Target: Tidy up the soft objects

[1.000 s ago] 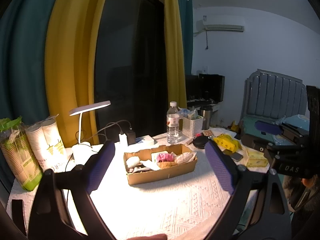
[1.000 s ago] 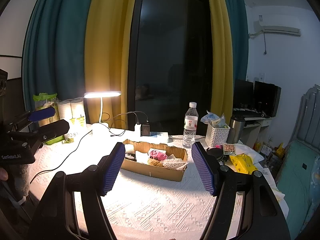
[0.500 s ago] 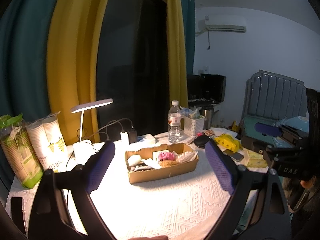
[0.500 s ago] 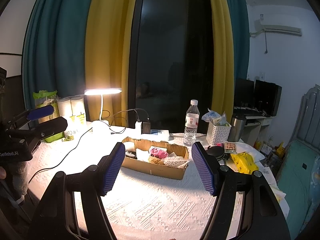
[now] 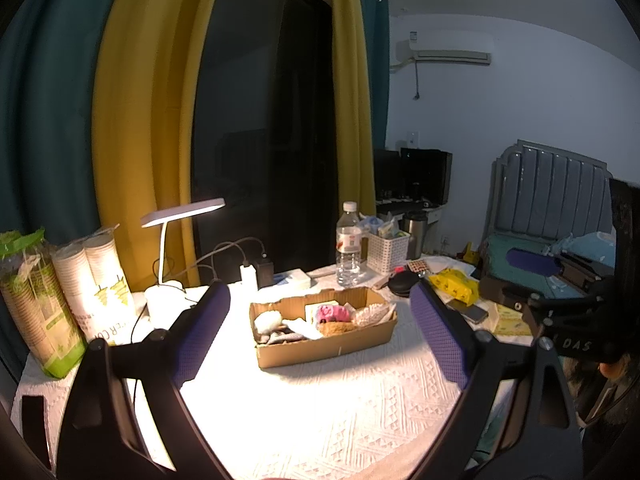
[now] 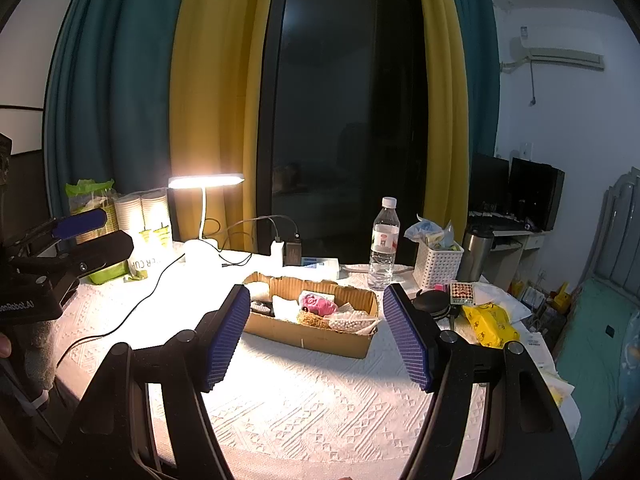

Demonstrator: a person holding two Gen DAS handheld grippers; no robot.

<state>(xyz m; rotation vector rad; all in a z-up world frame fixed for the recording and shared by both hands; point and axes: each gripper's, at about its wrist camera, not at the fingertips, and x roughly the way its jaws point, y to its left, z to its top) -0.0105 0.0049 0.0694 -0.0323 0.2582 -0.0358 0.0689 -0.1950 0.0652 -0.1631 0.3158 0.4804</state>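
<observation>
My left gripper (image 5: 320,340) and right gripper (image 6: 316,336) both hang with fingers spread wide and hold nothing. Straight ahead of each, past a bare stretch of white tablecloth (image 6: 320,412), the cardboard box (image 6: 308,334) holds the soft objects (image 6: 318,304) in a loose pile. None lies outside it; this fits sorting either pending or complete.

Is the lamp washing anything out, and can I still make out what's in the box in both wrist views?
Left wrist view: the desk lamp blows out the tablecloth, yet the cardboard box contents read clearly. Right wrist view: the lamp head glares and the box's near wall is shadowed; straight lines bow at the fisheye edges.
</observation>
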